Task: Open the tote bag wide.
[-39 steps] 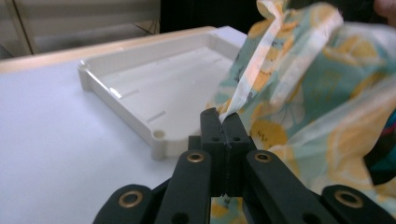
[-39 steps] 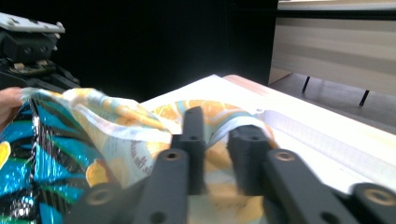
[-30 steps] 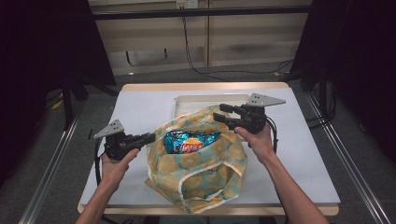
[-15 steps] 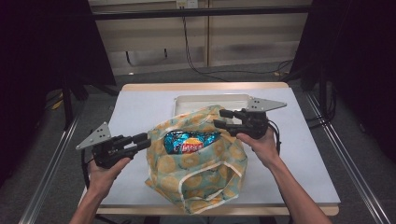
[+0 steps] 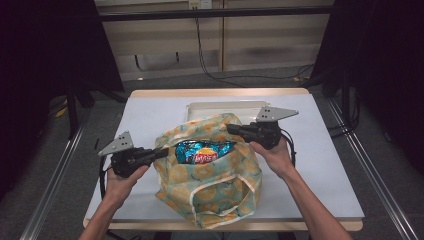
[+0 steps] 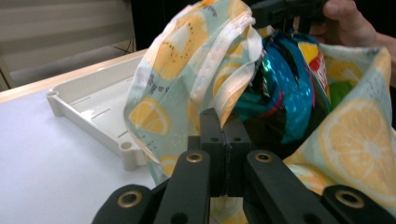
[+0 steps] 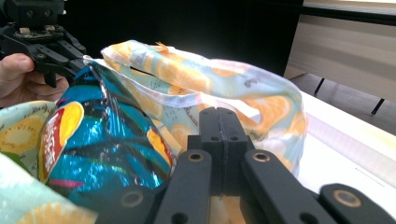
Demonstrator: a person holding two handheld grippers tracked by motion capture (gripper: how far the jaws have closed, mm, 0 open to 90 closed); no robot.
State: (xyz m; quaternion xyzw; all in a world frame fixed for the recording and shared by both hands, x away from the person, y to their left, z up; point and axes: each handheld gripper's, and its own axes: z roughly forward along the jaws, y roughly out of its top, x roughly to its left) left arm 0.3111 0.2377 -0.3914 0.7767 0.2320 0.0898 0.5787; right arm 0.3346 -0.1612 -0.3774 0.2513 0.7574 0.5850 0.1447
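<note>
while both grippers pinch lemon-print bag (image 5: 210, 185) rim, chip packet (image 5: 204, 151) logo possibly "lay's".

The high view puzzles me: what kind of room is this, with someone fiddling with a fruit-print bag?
Probably a lab or recording studio, not a home. A plain white table stands between dark curtains, loose cables trail across the bare floor, and a person works the bag with hand-held tongs.

Black hand-held gripper (image 5: 159, 153) pair, brass-coloured rivets, grey triangular plates, black cables; forearms seemingly bare.
</note>
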